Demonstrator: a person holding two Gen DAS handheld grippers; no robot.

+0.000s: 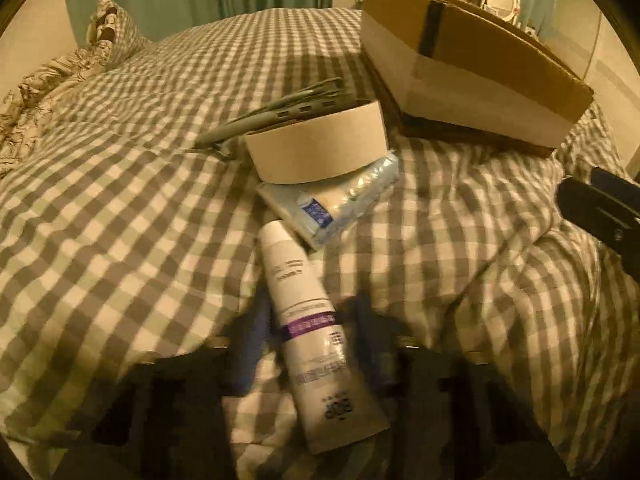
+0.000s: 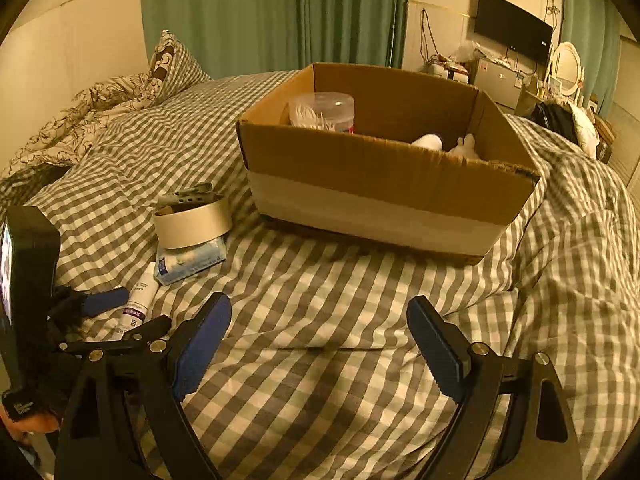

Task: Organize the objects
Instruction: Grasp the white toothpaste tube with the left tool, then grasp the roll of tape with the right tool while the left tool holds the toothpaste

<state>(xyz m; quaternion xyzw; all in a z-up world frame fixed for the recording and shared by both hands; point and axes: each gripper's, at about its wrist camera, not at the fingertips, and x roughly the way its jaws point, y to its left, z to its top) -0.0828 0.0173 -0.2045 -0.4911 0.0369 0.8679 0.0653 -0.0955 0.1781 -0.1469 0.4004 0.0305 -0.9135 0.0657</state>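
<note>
A white tube [image 1: 304, 312] with a purple band lies on the checked bedspread [image 1: 120, 220]. My left gripper [image 1: 308, 314] is down over it, its blurred fingers [image 1: 260, 320] lying against both sides of the tube. Beyond it, a roll of tan tape [image 1: 316, 144] sits on a blue tissue pack [image 1: 332, 204], with grey pens [image 1: 280, 106] behind. In the right wrist view the tube [image 2: 138, 300] shows beside one left pad [image 2: 104, 300]. My right gripper [image 2: 320, 320] hangs open over bare bedspread, in front of the cardboard box [image 2: 380, 184].
The open box holds a clear jar of cotton swabs [image 2: 322, 112] and small white items [image 2: 428, 142]. A checked pillow [image 2: 176, 64] and floral quilt [image 2: 80, 120] lie at the far left. A dark bag [image 2: 556, 120] sits at the bed's far right. A hand [image 2: 32, 424] holds the left gripper.
</note>
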